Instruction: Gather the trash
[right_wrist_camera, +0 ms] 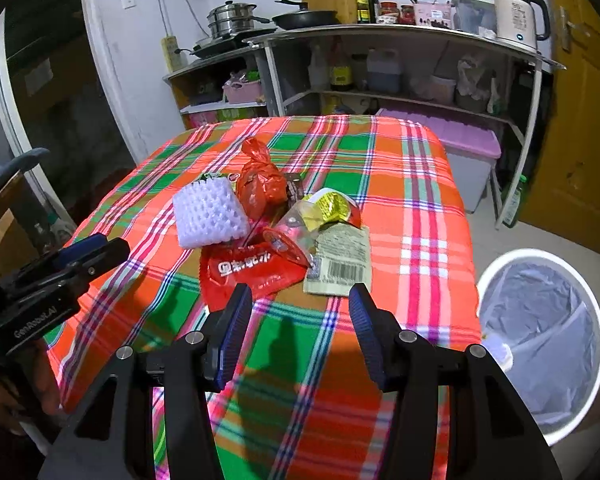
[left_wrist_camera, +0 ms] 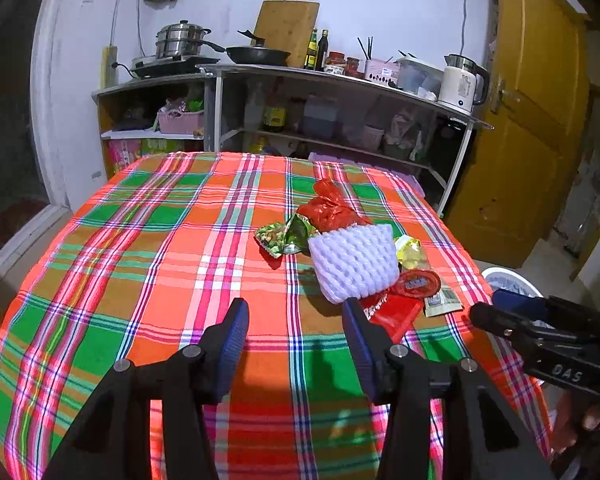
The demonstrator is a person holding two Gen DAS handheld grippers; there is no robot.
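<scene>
- Left gripper (left_wrist_camera: 295, 312) spread wide, holding nothing; trash pile (left_wrist_camera: 352, 252) sits mid-right of its frame on the tablecloth (left_wrist_camera: 140, 240).
- Right gripper (right_wrist_camera: 300, 300) likewise spread; only its view fully shows the bin (right_wrist_camera: 540, 320), lower right.

A heap of trash lies on the plaid cloth, right of centre in the left wrist view and mid-frame in the right wrist view. A white foam fruit net (right_wrist_camera: 209, 216) sits at the heap's left, touching a knotted red plastic bag (right_wrist_camera: 260, 184) behind it. A green snack wrapper (left_wrist_camera: 286, 236), crumpled, lies at the far left of the pile. Nearest the lower edge lies a flat red packet (right_wrist_camera: 248, 272) with white characters, beside a beige wrapper with a barcode (right_wrist_camera: 340, 260). A crumpled yellow wrapper (right_wrist_camera: 328, 208) rests above that. A white bin (right_wrist_camera: 540, 336) with a pale liner stands at lower right
</scene>
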